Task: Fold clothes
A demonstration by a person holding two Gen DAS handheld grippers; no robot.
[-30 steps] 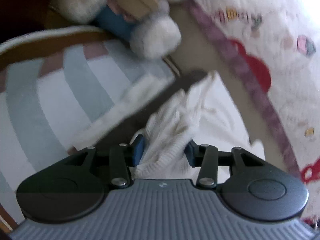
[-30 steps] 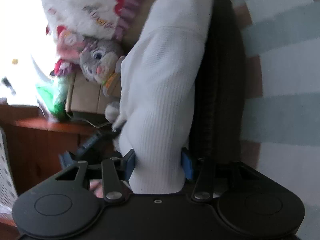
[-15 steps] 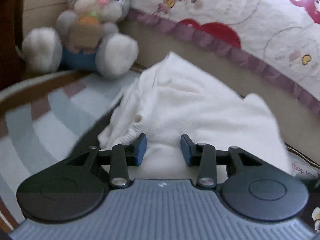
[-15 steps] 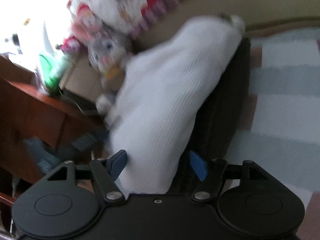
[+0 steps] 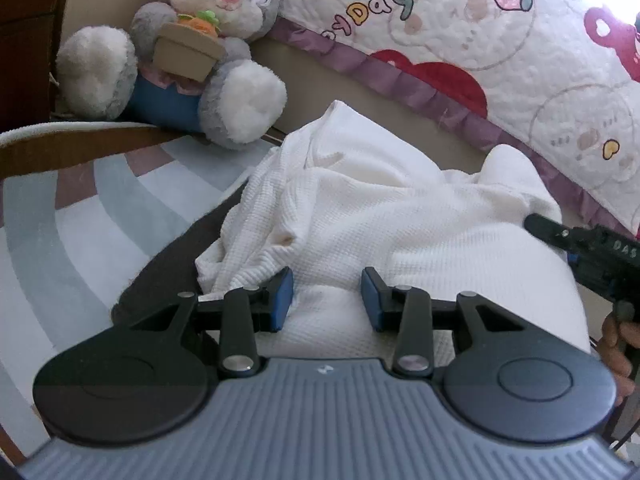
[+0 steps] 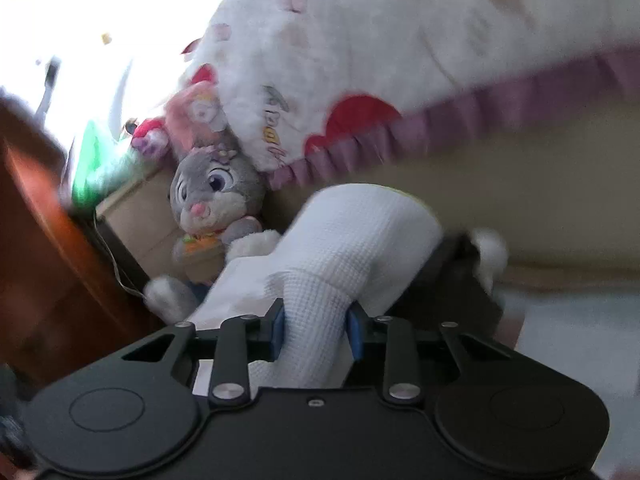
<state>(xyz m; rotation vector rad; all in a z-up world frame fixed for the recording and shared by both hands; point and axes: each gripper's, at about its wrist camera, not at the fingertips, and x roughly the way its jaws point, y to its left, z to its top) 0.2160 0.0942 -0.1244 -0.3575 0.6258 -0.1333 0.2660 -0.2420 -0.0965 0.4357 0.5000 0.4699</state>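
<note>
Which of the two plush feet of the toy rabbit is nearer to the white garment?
The white sole on the picture's right, almost at the white garment edge; the other foot sits further left, by the dark wood.

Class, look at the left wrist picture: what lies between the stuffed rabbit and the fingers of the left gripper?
In the left wrist view, the white waffle-knit garment fills the stretch from the stuffed rabbit down to the left gripper, with a dark cloth under its left edge.

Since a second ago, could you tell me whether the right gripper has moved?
Yes. The right gripper, closing on the white garment, has rolled and swung: the plush rabbit now stands upright, nearer centre.
</note>
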